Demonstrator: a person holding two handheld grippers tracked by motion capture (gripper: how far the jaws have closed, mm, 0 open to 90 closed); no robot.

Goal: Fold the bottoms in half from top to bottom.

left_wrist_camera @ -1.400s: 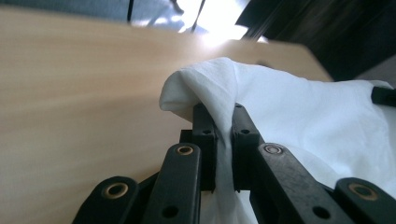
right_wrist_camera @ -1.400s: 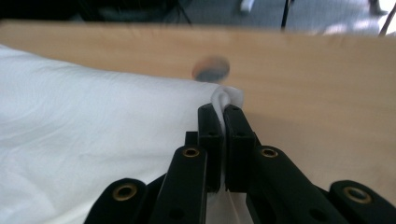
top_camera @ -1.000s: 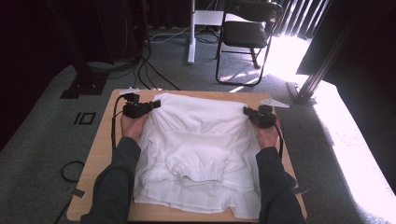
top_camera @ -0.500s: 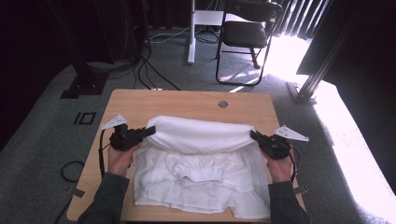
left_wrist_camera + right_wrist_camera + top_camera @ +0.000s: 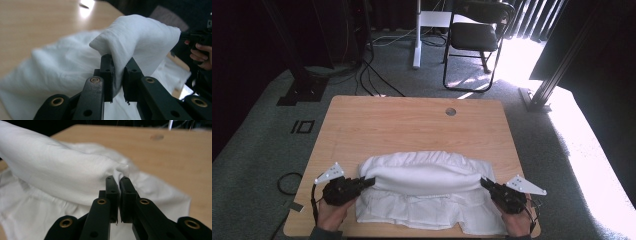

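Observation:
A white garment point(image 5: 422, 175) lies on the near half of the wooden table point(image 5: 412, 120), its far part folded over toward the near edge as a raised roll. My left gripper point(image 5: 371, 181) pinches the roll's left end. In the left gripper view its jaws point(image 5: 118, 58) have just been opening a little, with a fold of the garment point(image 5: 137, 37) still squeezed between the pads. My right gripper point(image 5: 484, 182) holds the roll's right end. In the right gripper view the jaws point(image 5: 117, 180) are tight on a thin pinch of the garment point(image 5: 50, 170).
A round cable hole point(image 5: 450, 111) sits in the table's far part, with bare wood around it. Beyond the table stand a black chair point(image 5: 477, 35) and a white post point(image 5: 417, 35). Cables point(image 5: 372, 75) lie on the grey carpet.
Both grippers have come from the table's middle toward the near edge, drawing the garment's far edge with them. The fold now covers more of the lower part.

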